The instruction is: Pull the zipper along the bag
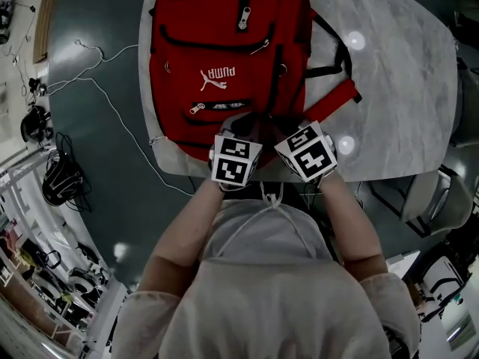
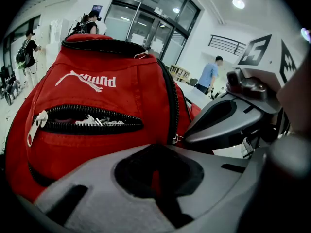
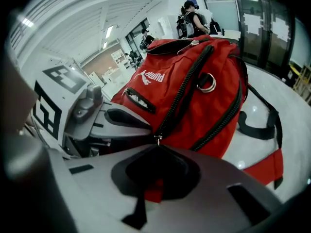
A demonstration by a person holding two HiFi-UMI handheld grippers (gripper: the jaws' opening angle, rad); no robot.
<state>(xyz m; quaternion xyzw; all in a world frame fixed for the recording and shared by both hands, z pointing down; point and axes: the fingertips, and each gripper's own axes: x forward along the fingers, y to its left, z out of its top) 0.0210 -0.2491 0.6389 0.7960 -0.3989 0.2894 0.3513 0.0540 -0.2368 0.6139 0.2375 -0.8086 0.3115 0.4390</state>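
- Loose white cables [image 1: 112, 103] trail across the dark floor [image 1: 90, 200] to the left of the table [image 1: 404, 66].
- A red backpack [image 1: 217, 51] lies flat on the pale table with its bottom edge nearest the person. Its front pocket [image 2: 87, 119] gapes unzipped, and white scraps [image 2: 99, 121] show inside.
- The left gripper [image 2: 154, 169] works at the backpack's near edge, with its jaws pressed together on a fold of the red fabric, just left of the main zipper [image 3: 181, 96].
- The right gripper [image 3: 156, 171], just beside the left, has its jaws closed on the zipper pull [image 3: 157, 139], pinching it at the near end of the black track.
- Black-and-red shoulder straps [image 1: 337, 88] spill from the backpack's right side across the table.
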